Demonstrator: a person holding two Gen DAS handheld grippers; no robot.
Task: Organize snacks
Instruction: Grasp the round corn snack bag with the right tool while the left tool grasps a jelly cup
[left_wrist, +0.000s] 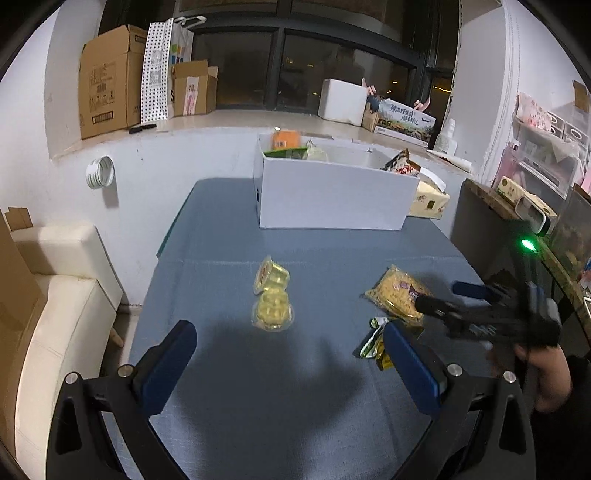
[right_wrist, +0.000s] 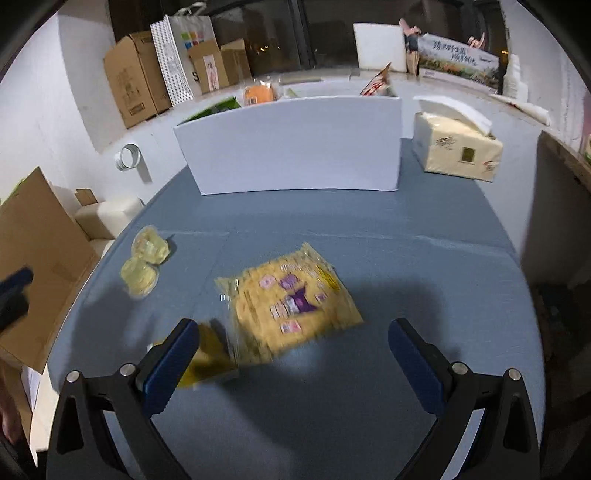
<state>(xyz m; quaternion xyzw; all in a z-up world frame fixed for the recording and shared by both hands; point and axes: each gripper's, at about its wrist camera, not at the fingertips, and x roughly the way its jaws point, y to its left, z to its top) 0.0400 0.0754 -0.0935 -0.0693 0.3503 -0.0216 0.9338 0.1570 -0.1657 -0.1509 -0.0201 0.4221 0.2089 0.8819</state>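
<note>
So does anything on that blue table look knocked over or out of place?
One jelly cup lies tipped on its side against its upright twin. The other loose snacks lie flat; nothing looks spilled or torn.

Matt blue woven cloth (right_wrist: 369, 236) over the table, creased across the middle. Glossy clear plastic on the yellow snack bag (right_wrist: 291, 302), crinkled, glare at its 9 o'clock edge. Clear glossy plastic on both jelly cups (left_wrist: 271, 295). Shiny foil-like green-yellow wrapper (left_wrist: 375, 341). Smooth matt white card on the box (right_wrist: 295, 144) at 12 o'clock. Soft plastic film on the tissue pack (right_wrist: 458, 147). Matt black plastic gripper frames, silver metal screws, matt blue pads (right_wrist: 171, 365). Plain brown corrugated cardboard (left_wrist: 107, 81) at 11 o'clock.
</note>
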